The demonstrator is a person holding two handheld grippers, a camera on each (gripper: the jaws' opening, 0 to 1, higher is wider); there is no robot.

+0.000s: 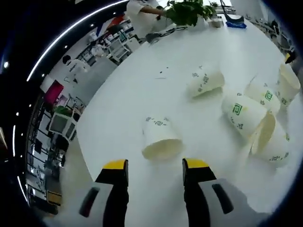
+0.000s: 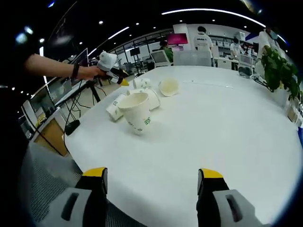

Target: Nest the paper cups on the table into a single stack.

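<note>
Both tongs [image 1: 155, 166] [image 2: 152, 174] gape wide (holding nothing) over bare white table [image 2: 227, 123], paper cups [image 2: 137, 108] clustered near its edge.

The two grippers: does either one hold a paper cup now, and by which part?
Nothing is held. The left gripper is open before a tipped paper cup; the right gripper is open above the table.

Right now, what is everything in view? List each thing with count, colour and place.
paper cups: about six, cream with green print, lying tipped over on the table, one apart, the rest clustered
table: one, white, under the cups
plant: one, green, far table edge
people: several, in white, beyond the table
left gripper: black with yellow tips, open, empty, facing the nearest cup
right gripper: same, open, empty, over bare table
</note>
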